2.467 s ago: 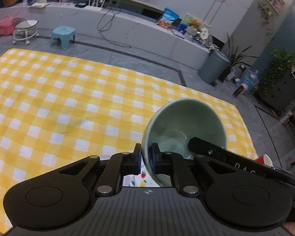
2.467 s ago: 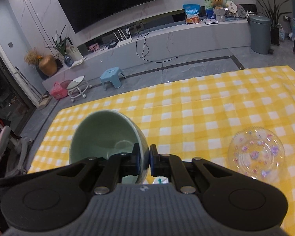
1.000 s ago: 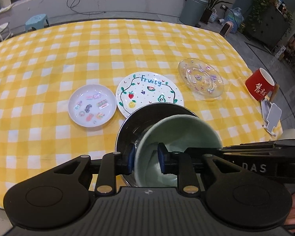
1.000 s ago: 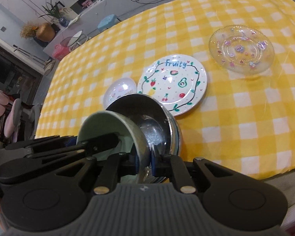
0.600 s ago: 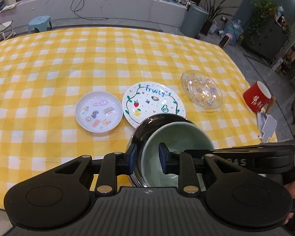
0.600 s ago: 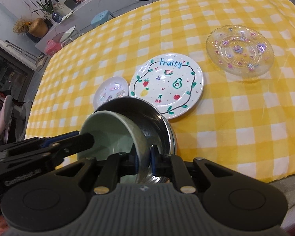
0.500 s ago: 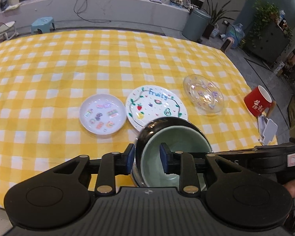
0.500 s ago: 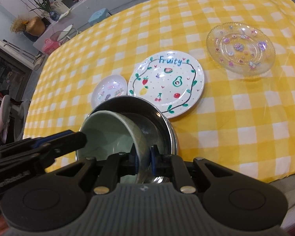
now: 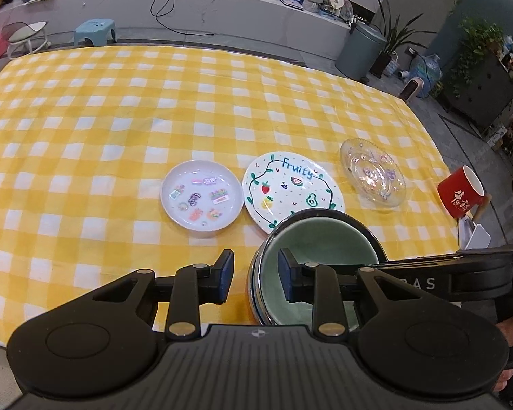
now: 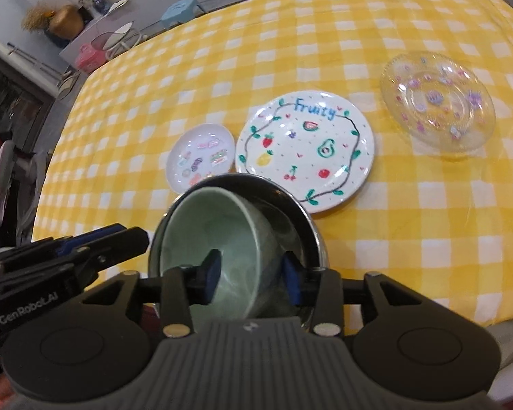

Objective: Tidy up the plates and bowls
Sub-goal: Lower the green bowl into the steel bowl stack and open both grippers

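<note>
Green bowl (image 10: 219, 235) tilted in steel bowl (image 10: 290, 218). Right gripper (image 10: 251, 278) opening astride rim; left gripper (image 9: 254, 275) spread. Risk: bowl rocks, knocks Fruity plate (image 10: 304, 148) at 1 o'clock.

Grey tiled floor (image 9: 222, 42), long white low counter (image 9: 201, 0), blue stool (image 9: 95, 30), grey bin (image 9: 360, 51), potted plants (image 9: 398, 39)

Soft indoor light, fisheye-warped edges, slight blur

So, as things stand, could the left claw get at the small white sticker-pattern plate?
Probably yes. The left claw, open, straddles the rim of the nested green ceramic bowl; the small white sticker-pattern plate lies just beyond it with only bare checked cloth between.
</note>
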The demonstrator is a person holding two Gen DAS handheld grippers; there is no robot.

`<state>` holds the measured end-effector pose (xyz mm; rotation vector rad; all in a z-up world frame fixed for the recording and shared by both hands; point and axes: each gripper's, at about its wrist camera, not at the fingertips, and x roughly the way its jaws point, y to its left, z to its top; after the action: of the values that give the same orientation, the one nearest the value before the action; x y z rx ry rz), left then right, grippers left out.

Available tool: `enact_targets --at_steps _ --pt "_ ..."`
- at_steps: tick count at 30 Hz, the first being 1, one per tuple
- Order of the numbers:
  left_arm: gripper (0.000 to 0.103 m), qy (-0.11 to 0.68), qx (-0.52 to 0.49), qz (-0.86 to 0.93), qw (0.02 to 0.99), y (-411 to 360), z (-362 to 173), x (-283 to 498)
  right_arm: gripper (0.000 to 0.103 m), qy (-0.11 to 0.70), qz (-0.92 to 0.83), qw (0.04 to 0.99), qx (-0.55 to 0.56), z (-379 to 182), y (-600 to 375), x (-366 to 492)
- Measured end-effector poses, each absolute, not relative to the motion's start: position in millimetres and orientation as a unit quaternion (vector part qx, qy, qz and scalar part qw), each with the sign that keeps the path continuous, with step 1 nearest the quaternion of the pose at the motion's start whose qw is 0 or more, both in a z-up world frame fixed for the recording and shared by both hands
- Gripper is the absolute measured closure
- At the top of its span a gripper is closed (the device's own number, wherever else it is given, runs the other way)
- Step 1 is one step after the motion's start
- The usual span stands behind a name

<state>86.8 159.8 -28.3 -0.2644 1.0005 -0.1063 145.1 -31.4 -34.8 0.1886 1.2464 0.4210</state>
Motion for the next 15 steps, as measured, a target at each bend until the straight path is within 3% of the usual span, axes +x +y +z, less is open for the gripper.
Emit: enact_targets --at_steps 4,15 --pt "0.070 0.478 -0.130 -0.051 0.867 160.5 -28.1 86.2 0.045 0.573 0.203 0.791 0.073 -25.8 -27.6 143.6" --pt "0.067 0.475 -0.139 -0.036 0.868 162.8 -27.3 87.4 0.038 0.554 0.210 0.805 0.038 -12.0 -30.2 136.1"
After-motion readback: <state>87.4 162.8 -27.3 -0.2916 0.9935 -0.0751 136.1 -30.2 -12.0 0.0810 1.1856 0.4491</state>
